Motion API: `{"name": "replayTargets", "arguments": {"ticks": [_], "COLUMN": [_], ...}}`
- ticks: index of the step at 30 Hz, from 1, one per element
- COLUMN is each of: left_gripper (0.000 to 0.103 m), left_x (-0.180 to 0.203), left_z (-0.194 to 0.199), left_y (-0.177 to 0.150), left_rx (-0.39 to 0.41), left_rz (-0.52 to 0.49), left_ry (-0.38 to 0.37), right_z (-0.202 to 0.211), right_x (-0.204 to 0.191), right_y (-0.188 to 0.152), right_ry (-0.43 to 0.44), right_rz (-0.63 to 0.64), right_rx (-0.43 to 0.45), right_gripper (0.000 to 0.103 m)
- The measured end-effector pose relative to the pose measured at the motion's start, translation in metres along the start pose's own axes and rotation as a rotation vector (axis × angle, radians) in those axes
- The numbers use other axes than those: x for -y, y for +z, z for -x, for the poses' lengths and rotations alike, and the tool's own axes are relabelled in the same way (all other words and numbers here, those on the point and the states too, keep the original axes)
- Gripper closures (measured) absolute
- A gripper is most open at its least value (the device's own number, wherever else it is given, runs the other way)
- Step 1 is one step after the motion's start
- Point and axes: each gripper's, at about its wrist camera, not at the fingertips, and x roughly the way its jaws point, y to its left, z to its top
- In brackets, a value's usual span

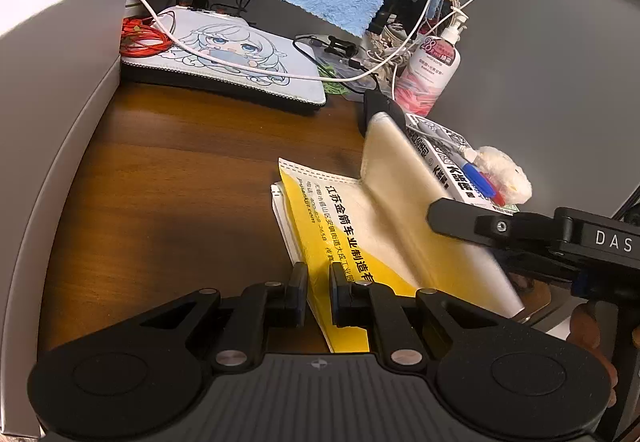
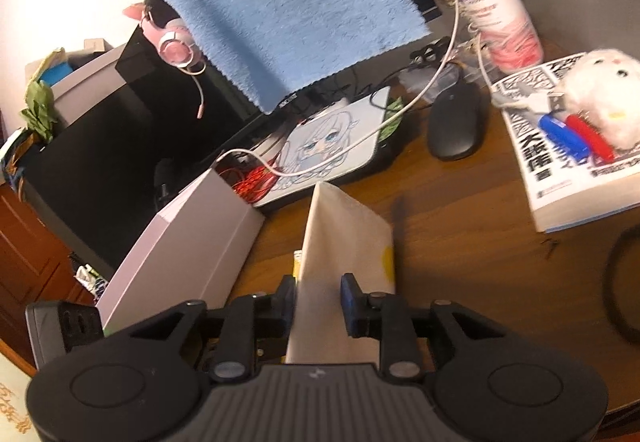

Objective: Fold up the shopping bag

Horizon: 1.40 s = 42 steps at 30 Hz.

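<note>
Left claw (image 1: 318,292) pinches the shopping bag's (image 1: 352,218) yellow near edge; right claw (image 2: 318,302) stands narrowly open around the raised flap, mid-fold. Next: lay flap flat on bench (image 1: 180,170).

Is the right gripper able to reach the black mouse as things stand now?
Probably not yet: the shopping bag flap stands between the right gripper fingers. Beyond it, bare desk leads to the black mouse.
</note>
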Motion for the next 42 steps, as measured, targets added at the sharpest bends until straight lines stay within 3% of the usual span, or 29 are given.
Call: {"name": "replayTargets", "arguments": {"ticks": [7, 11, 16, 23, 27, 31, 38, 42], "left_gripper": [0.092, 0.092, 0.092, 0.093, 0.093, 0.093, 0.100, 0.100], "left_x": [-0.002, -0.002, 0.000, -0.002, -0.002, 0.016, 0.038, 0.032], "left_z": [-0.001, -0.001, -0.001, 0.003, 0.026, 0.030, -0.031, -0.042], "left_y": [0.000, 0.000, -0.001, 0.002, 0.014, 0.034, 0.048, 0.046], "left_rx": [0.001, 0.001, 0.008, 0.010, 0.070, 0.101, -0.039, -0.066], "left_rz": [0.004, 0.003, -0.008, 0.000, 0.028, -0.051, -0.177, -0.166], "left_ry": [-0.001, -0.002, 0.006, 0.005, -0.021, -0.045, 0.006, 0.003], "right_z": [-0.015, -0.025, -0.031, -0.034, -0.033, -0.032, -0.034, -0.035], "right_x": [0.018, 0.022, 0.015, -0.003, -0.015, -0.013, -0.010, -0.009], "right_y": [-0.004, -0.010, -0.013, -0.024, -0.029, -0.030, -0.027, -0.026], "right_ry": [0.089, 0.091, -0.002, -0.095, -0.142, -0.135, -0.122, -0.112], "right_rz": [-0.136, -0.162, -0.094, 0.085, 0.173, 0.175, 0.166, 0.162], "right_rx": [-0.050, -0.080, -0.094, -0.087, -0.072, -0.067, -0.077, -0.077], "right_gripper": [0.074, 0.076, 0.103, 0.103, 0.103, 0.103, 0.103, 0.103]}}
